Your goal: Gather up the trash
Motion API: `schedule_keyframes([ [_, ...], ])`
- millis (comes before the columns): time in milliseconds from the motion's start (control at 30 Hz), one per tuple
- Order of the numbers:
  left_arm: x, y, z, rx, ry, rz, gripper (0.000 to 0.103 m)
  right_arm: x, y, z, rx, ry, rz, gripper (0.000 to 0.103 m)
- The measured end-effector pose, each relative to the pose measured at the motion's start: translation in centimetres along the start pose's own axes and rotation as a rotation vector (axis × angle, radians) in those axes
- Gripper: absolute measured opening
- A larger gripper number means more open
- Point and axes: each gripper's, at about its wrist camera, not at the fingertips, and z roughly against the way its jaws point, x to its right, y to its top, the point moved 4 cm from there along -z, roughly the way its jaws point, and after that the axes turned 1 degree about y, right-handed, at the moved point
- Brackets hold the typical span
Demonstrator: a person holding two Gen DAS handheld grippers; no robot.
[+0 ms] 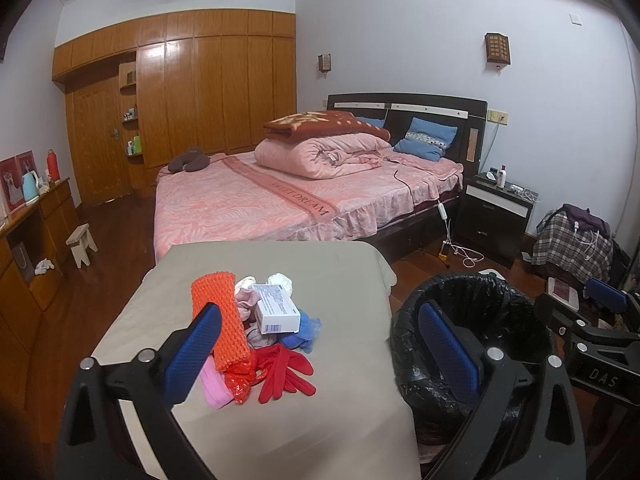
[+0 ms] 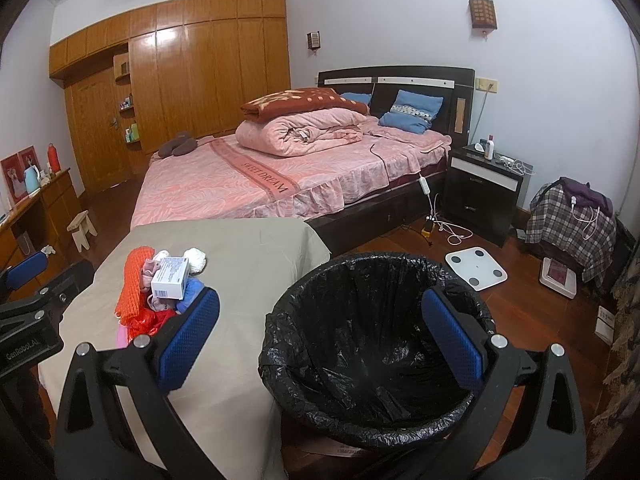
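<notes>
Bedroom, bed (image 1: 256,200), table (image 1: 328,400), trash pile (image 1: 256,332), lined bin (image 2: 372,344)

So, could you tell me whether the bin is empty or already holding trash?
Empty: inside the bin only bare black liner shows.

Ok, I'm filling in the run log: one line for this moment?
stage: start | left gripper: open, empty | right gripper: open, empty | trash pile: on table | bin: lined, empty
</notes>
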Motion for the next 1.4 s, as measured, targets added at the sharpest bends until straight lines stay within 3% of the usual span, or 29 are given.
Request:
schedule_keyframes([
  [1400, -0.09, -0.08, 0.01, 0.000, 0.000, -0.002, 0.097, 0.38, 0.16, 0.27, -0.002, -0.001, -0.003, 0.098],
])
